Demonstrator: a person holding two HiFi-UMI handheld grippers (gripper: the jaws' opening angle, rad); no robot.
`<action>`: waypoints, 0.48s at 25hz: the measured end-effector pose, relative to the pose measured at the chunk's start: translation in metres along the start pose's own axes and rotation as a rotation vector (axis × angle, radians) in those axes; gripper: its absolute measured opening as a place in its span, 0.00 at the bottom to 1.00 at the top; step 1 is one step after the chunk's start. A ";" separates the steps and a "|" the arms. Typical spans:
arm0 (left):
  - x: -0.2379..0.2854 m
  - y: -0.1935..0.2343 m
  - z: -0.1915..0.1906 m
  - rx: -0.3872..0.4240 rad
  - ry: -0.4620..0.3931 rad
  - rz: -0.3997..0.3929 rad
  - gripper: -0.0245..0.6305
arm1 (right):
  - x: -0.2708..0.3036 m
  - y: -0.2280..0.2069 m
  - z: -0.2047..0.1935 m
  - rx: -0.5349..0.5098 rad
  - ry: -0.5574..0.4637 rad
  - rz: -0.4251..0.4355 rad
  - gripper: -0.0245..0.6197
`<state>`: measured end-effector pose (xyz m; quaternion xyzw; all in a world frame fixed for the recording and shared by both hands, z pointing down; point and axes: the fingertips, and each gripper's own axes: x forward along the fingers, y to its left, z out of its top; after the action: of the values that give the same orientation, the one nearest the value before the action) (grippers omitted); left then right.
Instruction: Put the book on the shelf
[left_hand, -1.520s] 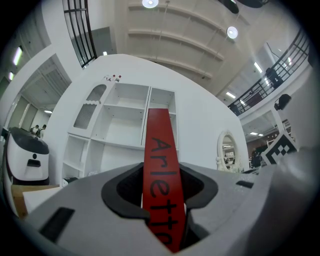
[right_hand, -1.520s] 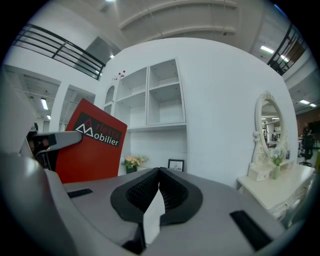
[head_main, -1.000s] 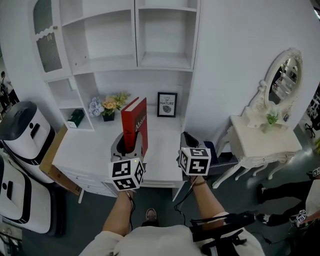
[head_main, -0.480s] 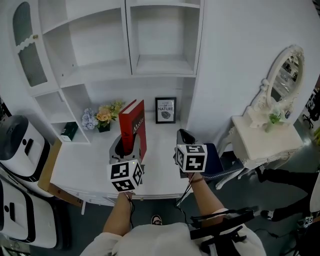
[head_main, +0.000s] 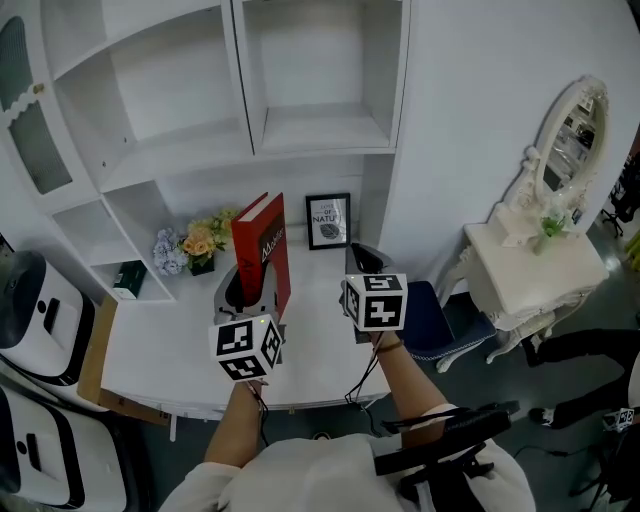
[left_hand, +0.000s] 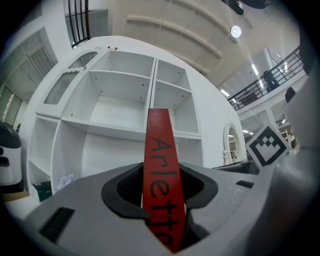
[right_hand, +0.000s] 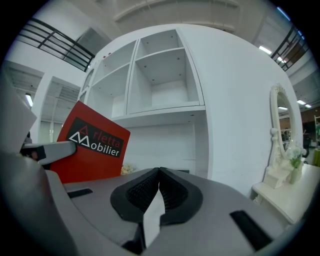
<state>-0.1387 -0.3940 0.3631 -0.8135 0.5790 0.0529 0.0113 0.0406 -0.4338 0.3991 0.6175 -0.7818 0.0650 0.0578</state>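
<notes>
Left gripper view: we see the left gripper (left_hand: 162, 200) clamped on the red book (left_hand: 161, 165), spine upright. Only the head view places it over the white desk (head_main: 160, 340), below the shelf (head_main: 320, 125). Right gripper (right_hand: 157, 192): jaws together. In the head view the left gripper hides the book's lower edge. A picture frame (head_main: 329, 220) and flowers (head_main: 198, 245) stand at the desk's far side.

A framed picture (head_main: 328, 221) stands at the rear edge of the white table (head_main: 160, 345), towards its right end. A small bunch of flowers (head_main: 195, 245) sits further left along that edge, and a green box (head_main: 128, 280) is near the rear left corner. A brown board (head_main: 95, 350) runs along the table's left edge. Off the right end stand a blue seat (head_main: 432, 320) and a white dressing table (head_main: 530, 280) carrying an oval mirror (head_main: 570, 130) and a little plant (head_main: 555, 222).
</notes>
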 end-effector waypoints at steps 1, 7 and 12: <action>0.002 0.002 0.000 0.003 0.000 -0.003 0.30 | 0.004 0.001 0.002 0.000 -0.003 -0.001 0.07; 0.013 0.009 0.001 0.009 0.002 -0.024 0.30 | 0.016 0.003 0.009 0.007 -0.013 -0.016 0.07; 0.015 0.010 -0.006 -0.007 0.017 -0.021 0.30 | 0.018 -0.001 -0.002 0.007 0.018 -0.021 0.07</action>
<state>-0.1428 -0.4116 0.3679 -0.8200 0.5704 0.0481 0.0040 0.0371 -0.4504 0.4042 0.6252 -0.7745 0.0726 0.0632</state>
